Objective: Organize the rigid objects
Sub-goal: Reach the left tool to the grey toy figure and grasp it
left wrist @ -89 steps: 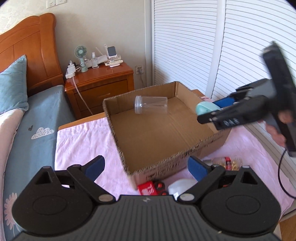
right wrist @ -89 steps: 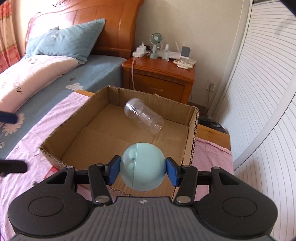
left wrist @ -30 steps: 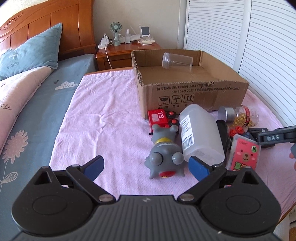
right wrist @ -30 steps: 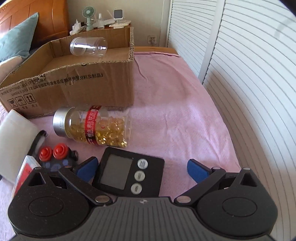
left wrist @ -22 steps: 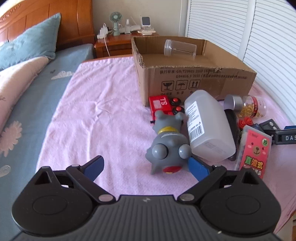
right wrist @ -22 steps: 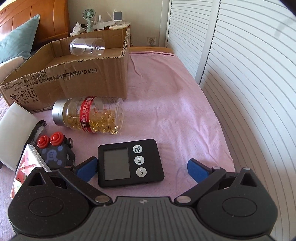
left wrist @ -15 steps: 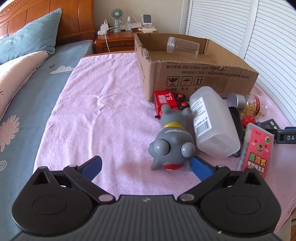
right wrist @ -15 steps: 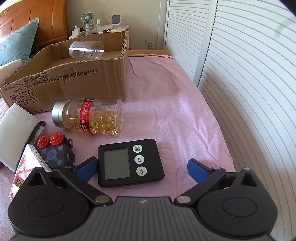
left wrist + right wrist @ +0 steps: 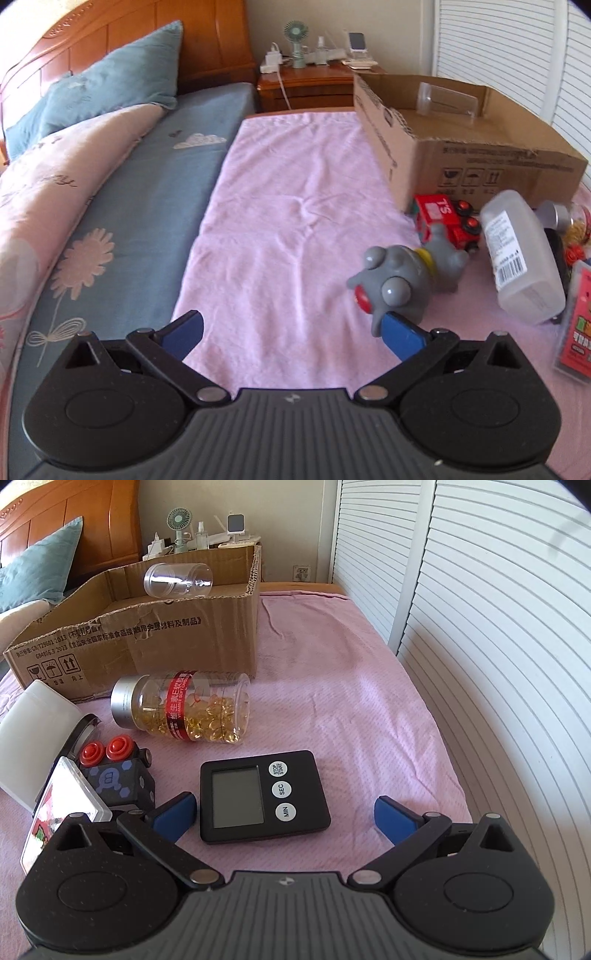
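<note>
Left claw wide open, right claw open

Bright daylight, soft shadows under the box. Left view was motion-blurred, worst right of the box; right view sharp. Fisheye bent the shutters, corners vignetted black.

In the left wrist view, the capsule bottle at three o'clock is cut by the picture's edge, only its silver cap and a few capsules showing. The pink card pack below it is also cropped, its print blurred. The grey toy hides part of the red truck. In the right wrist view, the white bottle at nine o'clock runs off the edge. The box's floor lies mostly hidden behind its near wall.
</note>
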A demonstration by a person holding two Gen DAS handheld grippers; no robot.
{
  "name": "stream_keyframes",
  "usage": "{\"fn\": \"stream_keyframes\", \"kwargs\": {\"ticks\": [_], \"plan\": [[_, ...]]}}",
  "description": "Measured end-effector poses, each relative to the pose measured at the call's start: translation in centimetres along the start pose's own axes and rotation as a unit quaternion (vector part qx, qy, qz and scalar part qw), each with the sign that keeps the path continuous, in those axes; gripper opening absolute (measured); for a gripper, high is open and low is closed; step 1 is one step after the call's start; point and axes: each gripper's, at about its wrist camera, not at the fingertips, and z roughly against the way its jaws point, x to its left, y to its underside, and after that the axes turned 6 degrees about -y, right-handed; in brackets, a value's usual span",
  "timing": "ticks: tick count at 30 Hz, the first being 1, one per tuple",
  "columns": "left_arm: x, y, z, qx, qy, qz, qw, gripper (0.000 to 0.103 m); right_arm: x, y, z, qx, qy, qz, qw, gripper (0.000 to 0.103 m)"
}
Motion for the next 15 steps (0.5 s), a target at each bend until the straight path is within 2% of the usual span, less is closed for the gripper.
{"fn": "stream_keyframes", "kwargs": {"ticks": [2, 6, 10, 12, 15], "plan": [[0.1, -0.1, 0.6, -0.004, 0.007, 0.01, 0.9999, 0.102, 0.1, 0.2, 0.1, -0.002, -0.003, 0.004, 1.0, 0.103], [-0.7, -0.4, 1.7, -0.014, 0.057, 0.03, 0.9978, 0.102, 0.3, 0.6, 0.3, -0.01, -0.01, 0.014, 1.0, 0.103], [-2.0, -1.2, 1.4, -0.015, 0.078, 0.067, 0.9946, 0.102, 0.3, 0.7, 0.3, -0.013, -0.012, 0.016, 1.0, 0.103], [-2.7, -1.6, 0.9, -0.015, 0.083, 0.08, 0.9932, 0.102, 0.3, 0.7, 0.3, -0.014, -0.013, 0.018, 1.0, 0.103], [-3.9, -2.2, -0.3, -0.014, 0.069, 0.081, 0.9942, 0.102, 0.2, 0.8, 0.4, -0.016, -0.015, 0.019, 1.0, 0.103]]}}
